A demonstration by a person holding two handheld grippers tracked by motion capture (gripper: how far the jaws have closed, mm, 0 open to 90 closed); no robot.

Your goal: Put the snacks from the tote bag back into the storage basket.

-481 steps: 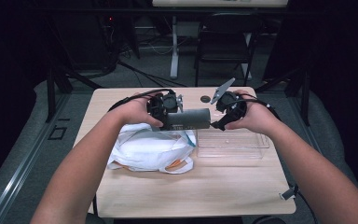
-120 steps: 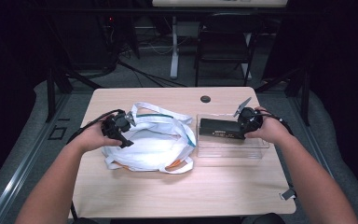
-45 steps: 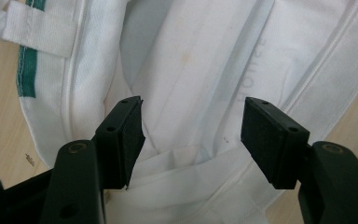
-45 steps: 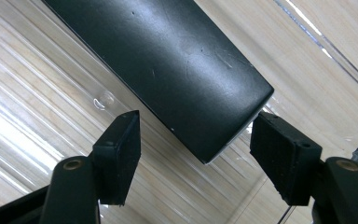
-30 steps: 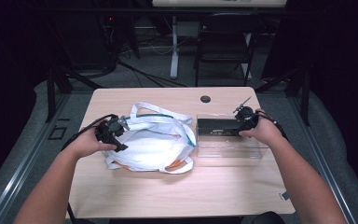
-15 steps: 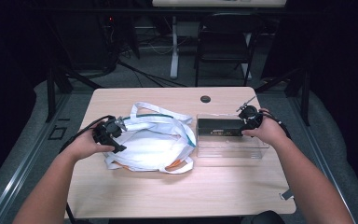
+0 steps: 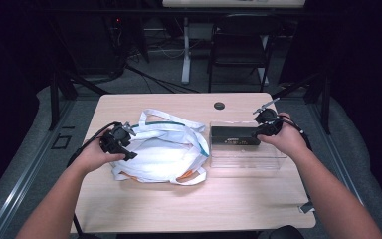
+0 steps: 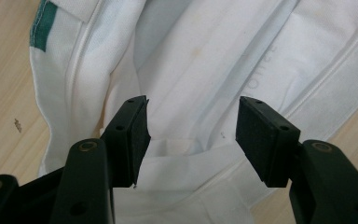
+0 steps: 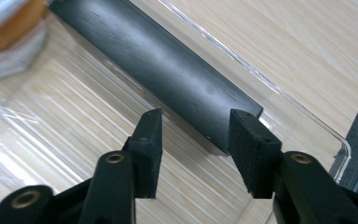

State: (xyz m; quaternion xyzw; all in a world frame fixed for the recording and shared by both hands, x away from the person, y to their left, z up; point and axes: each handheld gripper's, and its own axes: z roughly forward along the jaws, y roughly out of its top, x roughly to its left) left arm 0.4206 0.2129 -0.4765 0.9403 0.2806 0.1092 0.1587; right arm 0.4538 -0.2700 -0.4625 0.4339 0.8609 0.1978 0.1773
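A white tote bag lies crumpled on the table's left half. My left gripper sits at its left edge. In the left gripper view its jaws stand open over the bag's white fabric; they have just been closing a little and the pads press on nothing. A dark grey bar lies in a clear plastic tray on the right. My right gripper hovers over the bar's right end. Its jaws have just been closing, still apart, with nothing gripped between them.
The wooden table has a round cable hole near its far edge. Something orange peeks from under the bag. A folding chair and cables stand on the dark floor beyond the table. The tray's clear rim curves close to my right jaws.
My right hand has lifted slightly above the tray's right end. The bar stays in the tray. The left hand and the bag have kept still.
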